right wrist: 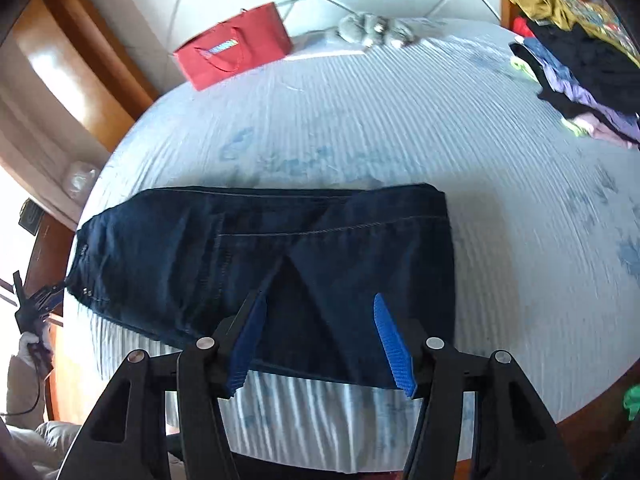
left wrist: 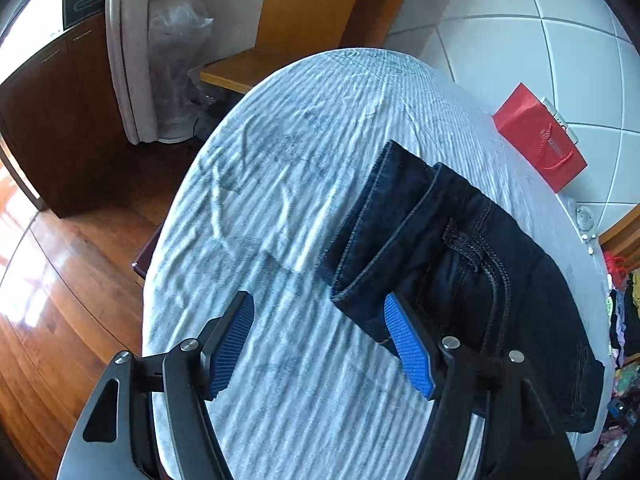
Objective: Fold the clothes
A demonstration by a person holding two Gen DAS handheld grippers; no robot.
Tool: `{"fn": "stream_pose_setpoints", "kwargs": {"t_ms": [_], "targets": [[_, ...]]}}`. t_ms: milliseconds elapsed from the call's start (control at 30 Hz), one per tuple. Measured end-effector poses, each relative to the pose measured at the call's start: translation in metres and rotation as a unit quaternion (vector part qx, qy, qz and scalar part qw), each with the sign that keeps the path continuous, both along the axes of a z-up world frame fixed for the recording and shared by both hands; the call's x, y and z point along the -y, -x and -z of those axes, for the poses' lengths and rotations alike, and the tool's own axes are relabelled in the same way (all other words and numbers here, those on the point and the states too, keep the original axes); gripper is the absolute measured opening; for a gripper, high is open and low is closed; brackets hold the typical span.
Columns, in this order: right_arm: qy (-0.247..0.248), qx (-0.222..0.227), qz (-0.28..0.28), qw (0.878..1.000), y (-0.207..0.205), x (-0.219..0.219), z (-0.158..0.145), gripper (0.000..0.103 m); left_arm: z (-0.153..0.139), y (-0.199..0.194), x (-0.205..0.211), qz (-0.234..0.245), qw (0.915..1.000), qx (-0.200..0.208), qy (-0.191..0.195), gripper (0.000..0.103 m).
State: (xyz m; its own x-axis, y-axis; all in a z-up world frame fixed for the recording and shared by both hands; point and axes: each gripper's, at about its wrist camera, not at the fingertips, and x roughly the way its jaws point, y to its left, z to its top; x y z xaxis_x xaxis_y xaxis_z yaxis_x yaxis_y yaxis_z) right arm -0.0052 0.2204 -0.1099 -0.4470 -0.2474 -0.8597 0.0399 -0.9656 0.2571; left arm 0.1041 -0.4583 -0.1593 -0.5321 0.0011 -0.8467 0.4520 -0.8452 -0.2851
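A pair of dark blue jeans [left wrist: 460,264] lies folded on the pale blue striped bed sheet [left wrist: 280,184]. In the left wrist view the hems point up the bed. My left gripper [left wrist: 320,312] is open, its right pad [left wrist: 404,344] at the edge of the jeans, its left pad over bare sheet. In the right wrist view the jeans [right wrist: 260,256] lie across the bed sheet [right wrist: 400,128]. My right gripper [right wrist: 320,308] is open and empty, just above the near edge of the jeans. The left gripper [right wrist: 40,300] shows at the far left.
A red paper bag [right wrist: 234,46] stands at the bed's far edge by the tiled wall; it also shows in the left wrist view [left wrist: 540,136]. A pile of clothes [right wrist: 580,64] lies at the right. A grey soft toy [right wrist: 372,30] lies near the wall. Wooden floor [left wrist: 72,272] and a cabinet [left wrist: 60,120] are left.
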Motion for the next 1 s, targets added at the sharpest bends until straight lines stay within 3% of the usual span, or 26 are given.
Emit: {"fn": "stream_pose_setpoints", "kwargs": {"t_ms": [100,200,267,433,533,633,700,733,867,1000], "targets": [[-0.021,0.019,0.015,0.999,0.006,-0.01,0.016,0.056,0.005,0.007,-0.016,0.022,0.9996,-0.005,-0.019,0.069],[-0.032,0.034,0.024,0.999,0.008,-0.02,0.026,0.056,0.014,0.022,-0.024,0.027,0.9996,0.002,-0.011,0.069],[-0.034,0.048,0.027,0.998,0.012,-0.023,0.034,0.056,0.016,0.03,-0.026,0.021,0.9998,-0.002,-0.007,0.077],[-0.036,0.058,0.022,0.997,0.015,-0.025,0.039,0.056,0.017,0.042,-0.033,0.019,0.9997,-0.002,0.012,0.077],[-0.021,0.066,0.026,0.997,0.014,-0.028,0.042,0.056,0.015,0.041,-0.032,0.022,0.9996,-0.004,0.014,0.056],[-0.002,0.078,0.031,0.996,0.019,-0.034,0.049,0.056,0.013,0.043,-0.031,0.031,0.9992,-0.001,0.025,0.043],[0.003,0.085,0.028,0.996,0.021,-0.035,0.054,0.056,0.001,0.045,-0.04,0.05,0.9968,-0.003,0.062,0.029],[0.005,0.086,0.023,0.996,0.022,-0.036,0.055,0.058,-0.01,0.046,-0.049,0.06,0.995,-0.014,0.078,0.015],[0.021,0.089,-0.002,0.996,0.026,-0.037,0.055,0.064,-0.06,0.044,-0.096,0.112,0.986,-0.063,0.106,0.014],[0.038,0.089,-0.014,0.995,0.027,-0.04,0.055,0.066,-0.102,0.044,-0.162,0.197,0.9687,-0.097,0.116,0.014]]}}
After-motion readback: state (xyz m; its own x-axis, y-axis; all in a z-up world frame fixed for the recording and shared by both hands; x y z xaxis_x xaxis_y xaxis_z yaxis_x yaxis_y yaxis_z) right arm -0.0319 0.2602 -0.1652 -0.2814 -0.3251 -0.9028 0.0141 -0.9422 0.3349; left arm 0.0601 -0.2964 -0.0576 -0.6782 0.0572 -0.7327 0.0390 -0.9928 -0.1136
